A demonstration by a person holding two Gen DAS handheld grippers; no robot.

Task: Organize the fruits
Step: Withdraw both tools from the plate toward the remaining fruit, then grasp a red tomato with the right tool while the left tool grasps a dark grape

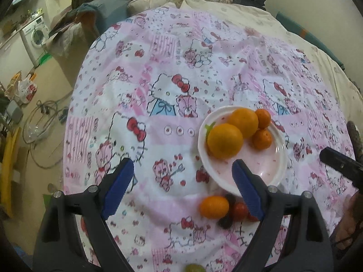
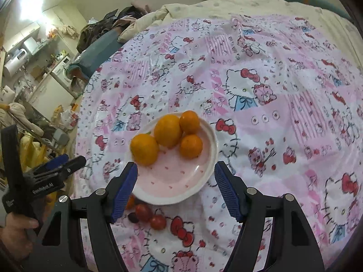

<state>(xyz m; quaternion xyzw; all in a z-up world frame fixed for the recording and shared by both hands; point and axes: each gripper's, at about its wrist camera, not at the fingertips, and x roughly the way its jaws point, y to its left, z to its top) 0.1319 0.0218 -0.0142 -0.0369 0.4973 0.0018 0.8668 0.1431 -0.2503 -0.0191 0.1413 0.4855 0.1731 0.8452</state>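
A white plate [image 1: 270,172] [image 2: 172,181] with a pink floor lies on the patterned cloth. It holds two big oranges [image 1: 224,140] [image 2: 144,149] and two small mandarins [image 1: 262,139] [image 2: 191,146]. Just off its near rim lie a small mandarin [image 1: 214,206], two red tomatoes [image 1: 239,210] [image 2: 158,221] and a dark fruit [image 1: 226,221] [image 2: 133,217]. My left gripper [image 1: 182,162] hovers open to the plate's left, with nothing between its fingers. My right gripper [image 2: 176,165] hangs open above the plate's near half, holding nothing. The left gripper [image 2: 61,165] also shows at the left of the right wrist view.
The pink cartoon-cat cloth [image 1: 158,104] covers a bed, with a cream duvet [image 2: 238,2] bunched at the back. A green fruit [image 1: 192,268] peeks in at the bottom edge. Beyond the cloth's left edge are floor cables [image 1: 43,122], bags and a washing machine [image 1: 36,36].
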